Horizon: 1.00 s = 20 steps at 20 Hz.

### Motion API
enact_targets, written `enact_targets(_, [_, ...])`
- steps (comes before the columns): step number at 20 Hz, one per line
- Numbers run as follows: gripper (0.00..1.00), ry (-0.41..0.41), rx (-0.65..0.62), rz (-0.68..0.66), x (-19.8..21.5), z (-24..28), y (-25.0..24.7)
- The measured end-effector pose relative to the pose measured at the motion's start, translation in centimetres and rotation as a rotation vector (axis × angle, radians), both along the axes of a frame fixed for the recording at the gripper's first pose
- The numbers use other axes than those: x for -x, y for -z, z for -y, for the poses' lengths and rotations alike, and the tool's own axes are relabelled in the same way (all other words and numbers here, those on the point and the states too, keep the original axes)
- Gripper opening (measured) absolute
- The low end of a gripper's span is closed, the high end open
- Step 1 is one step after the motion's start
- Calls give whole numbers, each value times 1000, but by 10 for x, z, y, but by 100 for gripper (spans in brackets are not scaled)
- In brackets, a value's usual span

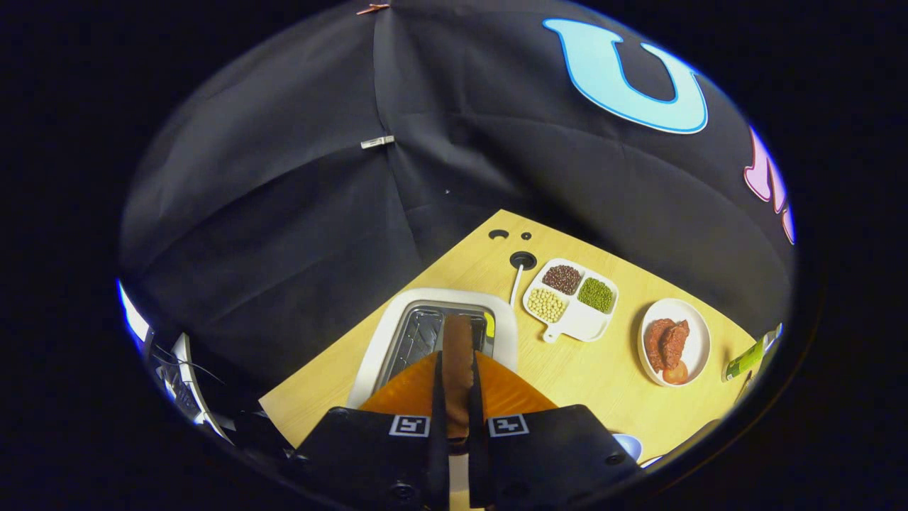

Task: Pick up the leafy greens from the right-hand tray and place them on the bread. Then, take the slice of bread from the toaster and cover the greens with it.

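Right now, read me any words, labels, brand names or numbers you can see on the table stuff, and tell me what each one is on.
None can be read.
Green bottle beyond the meat plate: its label is too small and blurred.
Toaster, divided bean dish, bread slice: no print visible.
Gripper, shut on the bread slice above the toaster: two square coded markers, patterns rather than words.

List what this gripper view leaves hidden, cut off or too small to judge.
- Brown bread slice, clamped edge-on between the gripper fingers: its lower part hides between them.
- White toaster: its near end hides behind the fingers and bread.
- Green-labelled bottle beyond the round white plate of reddish meat: cut off by the view's edge.
- White divided dish of beans: grains too small to identify.
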State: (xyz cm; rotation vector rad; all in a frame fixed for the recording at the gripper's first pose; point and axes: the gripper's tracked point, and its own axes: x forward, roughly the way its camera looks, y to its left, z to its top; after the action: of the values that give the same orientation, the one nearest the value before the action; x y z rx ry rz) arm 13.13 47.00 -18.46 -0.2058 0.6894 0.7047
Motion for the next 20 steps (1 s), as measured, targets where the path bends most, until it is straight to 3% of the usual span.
enact_targets(9, [15,94,-136,31,-6,59,-78])
enact_targets(15, [15,162,-158,33,-10,119,-89])
enact_targets(20, [15,202,-158,-22,-4,157,-63])
